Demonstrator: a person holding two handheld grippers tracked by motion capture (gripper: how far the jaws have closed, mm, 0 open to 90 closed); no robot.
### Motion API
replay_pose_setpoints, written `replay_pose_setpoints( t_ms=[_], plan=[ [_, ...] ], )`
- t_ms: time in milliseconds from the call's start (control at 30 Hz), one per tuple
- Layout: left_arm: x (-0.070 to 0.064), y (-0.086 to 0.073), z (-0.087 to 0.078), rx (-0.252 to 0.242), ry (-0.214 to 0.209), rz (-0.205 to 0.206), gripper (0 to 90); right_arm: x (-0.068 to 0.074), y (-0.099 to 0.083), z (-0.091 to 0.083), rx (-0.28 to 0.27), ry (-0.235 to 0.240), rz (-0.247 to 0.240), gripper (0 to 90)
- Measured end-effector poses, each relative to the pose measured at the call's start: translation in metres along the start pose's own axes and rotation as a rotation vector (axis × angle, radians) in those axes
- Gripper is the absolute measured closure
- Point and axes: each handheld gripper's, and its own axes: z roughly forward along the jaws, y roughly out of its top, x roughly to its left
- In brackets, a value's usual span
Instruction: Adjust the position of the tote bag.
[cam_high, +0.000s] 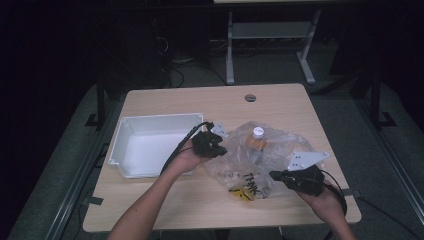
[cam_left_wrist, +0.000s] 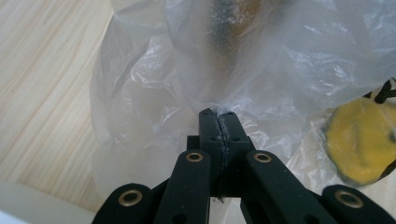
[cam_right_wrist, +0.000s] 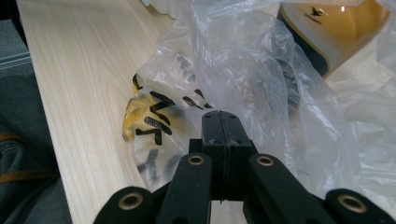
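Note:
A crumpled clear plastic bag lies in the middle of the wooden table, printed with black letters and a yellow mark. Inside it lies a bottle with a white cap and an amber body. My left gripper grips the bag's left edge; its jaws are shut with a fold of film pinched between them. My right gripper holds the bag's near right edge, jaws shut on the plastic. The yellow mark also shows through the film.
A white open bin stands on the table's left half, right beside the left hand. A round cable hole sits near the far edge. Bare tabletop lies in front of the bag and behind it. Table legs and cables stand on the floor beyond.

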Motion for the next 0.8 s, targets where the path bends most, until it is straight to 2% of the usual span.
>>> replay_pose_setpoints(
  t_ms=[100,167,200,300,367,467,600,800],
  plan=[
    [0.001,-0.002,-0.001,0.000,-0.006,0.003,89.7,0.001,0.003,0.004,0.002,0.011,-0.005,89.7],
    [0.000,-0.003,-0.003,-0.024,-0.018,-0.013,88.7,0.003,0.005,0.007,0.008,0.021,-0.012,89.7],
    [-0.001,-0.003,-0.004,-0.033,-0.017,-0.020,86.1,0.005,0.006,0.009,0.010,0.025,-0.015,89.7],
    [-0.003,-0.004,-0.014,-0.049,-0.032,0.002,77.7,0.007,0.008,0.014,0.017,0.036,-0.024,89.7],
    [-0.005,-0.004,-0.022,-0.073,-0.038,-0.003,67.6,0.009,0.009,0.017,0.022,0.041,-0.023,89.7],
    [-0.010,-0.004,-0.035,-0.091,-0.050,0.027,58.8,0.011,0.009,0.021,0.022,0.047,-0.024,89.7],
    [-0.021,-0.002,-0.049,-0.144,-0.065,0.045,50.9,0.012,0.010,0.026,0.028,0.053,-0.020,89.7],
    [-0.034,0.006,-0.054,-0.162,-0.089,0.073,42.2,0.015,0.013,0.032,0.028,0.061,-0.025,89.7]
  ],
)
